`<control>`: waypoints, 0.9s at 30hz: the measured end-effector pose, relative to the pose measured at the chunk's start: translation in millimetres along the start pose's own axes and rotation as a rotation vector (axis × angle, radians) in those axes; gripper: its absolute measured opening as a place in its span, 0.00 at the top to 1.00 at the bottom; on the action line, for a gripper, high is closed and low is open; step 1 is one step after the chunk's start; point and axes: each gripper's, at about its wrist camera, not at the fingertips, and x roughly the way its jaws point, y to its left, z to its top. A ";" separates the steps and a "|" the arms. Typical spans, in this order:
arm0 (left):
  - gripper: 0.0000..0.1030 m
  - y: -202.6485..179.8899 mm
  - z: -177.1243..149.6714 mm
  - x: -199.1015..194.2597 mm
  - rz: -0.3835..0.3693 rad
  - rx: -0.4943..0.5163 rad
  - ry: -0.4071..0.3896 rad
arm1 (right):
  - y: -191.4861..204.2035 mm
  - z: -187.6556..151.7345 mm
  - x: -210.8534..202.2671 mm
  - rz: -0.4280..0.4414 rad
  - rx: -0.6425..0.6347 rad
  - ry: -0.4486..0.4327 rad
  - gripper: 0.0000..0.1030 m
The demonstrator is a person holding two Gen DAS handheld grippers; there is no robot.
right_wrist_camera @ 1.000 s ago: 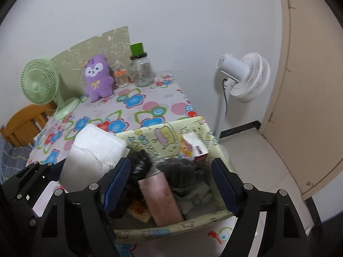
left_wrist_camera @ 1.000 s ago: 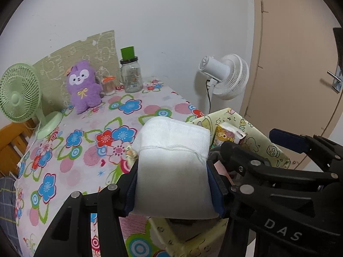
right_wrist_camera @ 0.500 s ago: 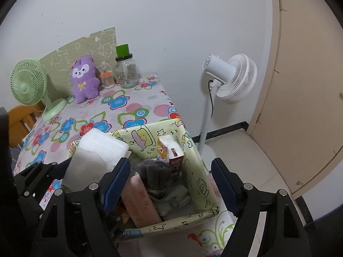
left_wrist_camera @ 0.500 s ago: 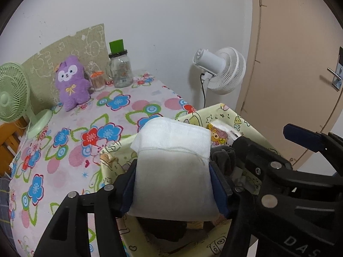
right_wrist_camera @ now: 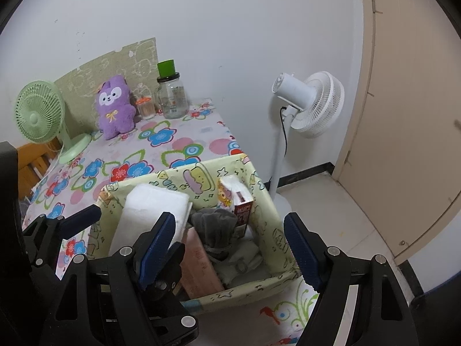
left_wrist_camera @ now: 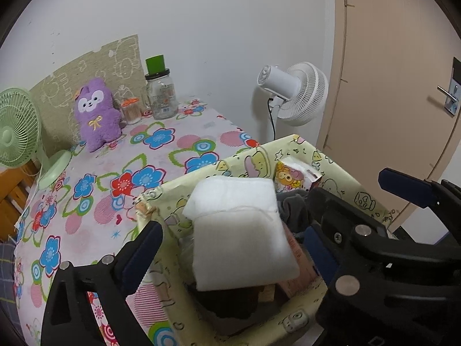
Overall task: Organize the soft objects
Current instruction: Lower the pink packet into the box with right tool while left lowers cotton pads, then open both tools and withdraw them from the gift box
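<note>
A white soft pack (left_wrist_camera: pixel 239 230) lies in the left side of the yellow cartoon-print fabric box (left_wrist_camera: pixel 345 184), resting on the items inside. My left gripper (left_wrist_camera: pixel 233 242) is open, its fingers apart on either side of the pack and not touching it. The pack (right_wrist_camera: pixel 149 219) and the box (right_wrist_camera: pixel 201 176) also show in the right wrist view, with a grey cloth (right_wrist_camera: pixel 214 225), a pink pack (right_wrist_camera: pixel 198 262) and a cartoon carton (right_wrist_camera: pixel 234 199) inside. My right gripper (right_wrist_camera: pixel 230 248) is open and empty above the box. A purple plush toy (left_wrist_camera: pixel 96 112) sits at the back of the table.
The box stands at the table's right front corner on a floral tablecloth (left_wrist_camera: pixel 115 173). A green desk fan (left_wrist_camera: pixel 17 132), a glass jar (left_wrist_camera: pixel 161 95) and a small orange-lidded jar (left_wrist_camera: pixel 131 111) stand at the back. A white floor fan (right_wrist_camera: pixel 308 103) and a door (right_wrist_camera: pixel 409 115) are to the right.
My left gripper has opened and let go of the white pack, which now rests in the box. Both grippers have drawn back a little from the table.
</note>
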 end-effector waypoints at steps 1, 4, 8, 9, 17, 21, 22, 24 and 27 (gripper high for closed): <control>0.02 2.2 -1.1 -1.4 0.002 -0.004 0.000 | 1.5 -0.8 -0.2 0.002 -0.001 0.001 0.22; 0.02 7.7 -4.0 -5.5 0.010 -0.010 -0.003 | 7.7 -4.3 -2.4 0.013 -0.003 0.002 0.22; 0.02 16.2 -9.4 -12.3 0.022 -0.020 -0.009 | 17.2 -7.1 -4.6 0.026 -0.009 0.000 0.22; 0.02 18.4 -10.8 -13.7 0.025 -0.023 -0.009 | 20.3 -8.1 -5.6 0.030 -0.013 -0.001 0.22; 0.02 38.5 -21.1 -29.5 0.057 -0.062 -0.025 | 40.8 -12.5 -12.3 0.057 -0.040 -0.009 0.22; 0.02 47.3 -26.2 -38.1 0.080 -0.079 -0.034 | 48.4 -14.4 -16.6 0.077 -0.046 -0.017 0.22; 0.02 48.4 -27.1 -39.6 0.083 -0.082 -0.035 | 50.2 -15.0 -17.8 0.081 -0.049 -0.018 0.22; 0.02 51.6 -29.5 -44.0 0.095 -0.089 -0.040 | 54.3 -16.4 -20.6 0.089 -0.054 -0.022 0.22; 0.01 55.5 -33.1 -50.8 0.108 -0.098 -0.047 | 59.3 -18.0 -24.5 0.101 -0.059 -0.025 0.22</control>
